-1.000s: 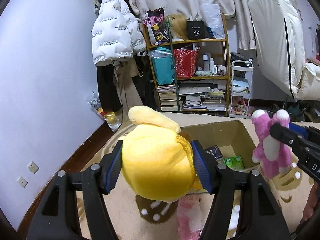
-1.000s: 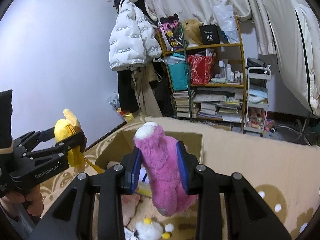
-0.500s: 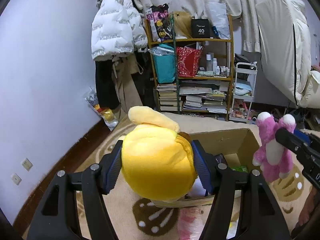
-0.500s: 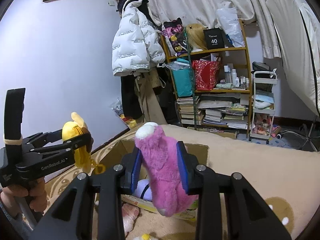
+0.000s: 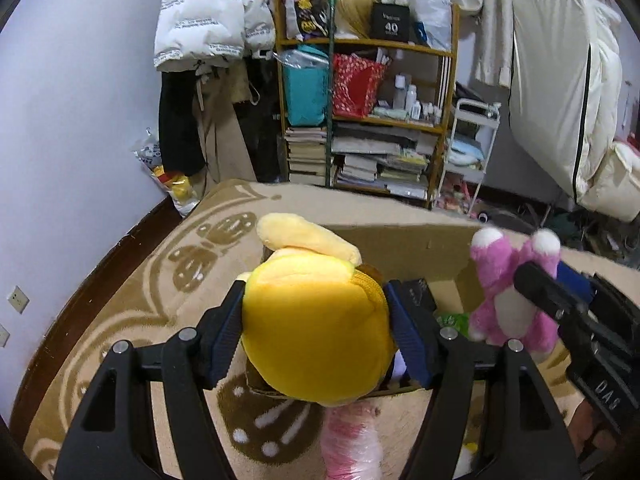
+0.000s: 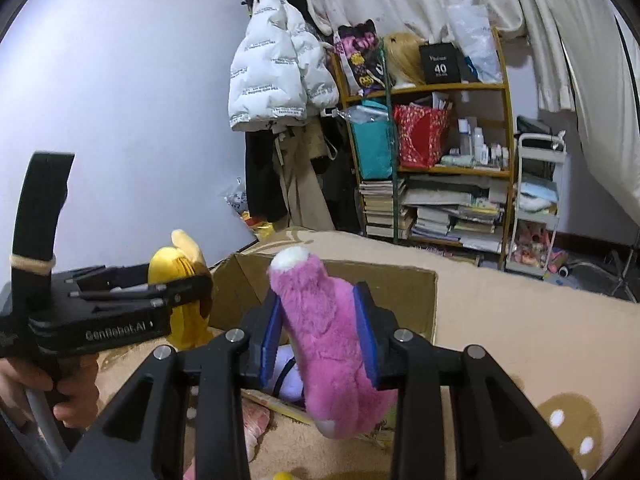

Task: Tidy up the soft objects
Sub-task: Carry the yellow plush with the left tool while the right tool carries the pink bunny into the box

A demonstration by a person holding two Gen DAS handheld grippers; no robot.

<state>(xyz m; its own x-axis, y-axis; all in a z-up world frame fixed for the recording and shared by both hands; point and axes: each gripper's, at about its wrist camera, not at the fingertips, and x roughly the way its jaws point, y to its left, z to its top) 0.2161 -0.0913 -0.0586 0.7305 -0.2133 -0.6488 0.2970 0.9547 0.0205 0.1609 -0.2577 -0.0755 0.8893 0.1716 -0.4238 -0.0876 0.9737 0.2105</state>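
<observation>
While the left gripper (image 5: 316, 332) carries a round yellow plush toy with a pale floppy ear (image 5: 316, 328) between its blue pads, its jaws are opening, though both pads still press the toy's sides in the left wrist view. Just beyond and below its fingertips sits the open brown cardboard box (image 5: 400, 236) on a beige patterned blanket (image 5: 132, 300), so the toy hangs over the box's near edge. The pale ear points away from the gripper and up toward its left; the body is too round to give a clear long axis. To this gripper's right, the right gripper holds a pink plush bear with white ear tips (image 5: 508, 300) above the box's right side. A pink wrapped bundle (image 5: 352, 444) lies on the blanket beneath the fingers.

In the right wrist view, the right gripper (image 6: 320, 332) is clenched on the pink bear (image 6: 324, 336), whose long axis runs along the fingers and upward, white tip farthest out, feet toward the camera. The box (image 6: 400, 284) lies directly ahead and below. Off to its left, the left gripper (image 6: 192, 280) and the yellow toy (image 6: 180, 304) hang by the box's left corner.

I'd judge the risk to be this: with the jaws loosening so near the rim, the yellow toy could catch the near wall and roll out onto the blanket. The two grippers, working close together over one opening, might also bump.
</observation>
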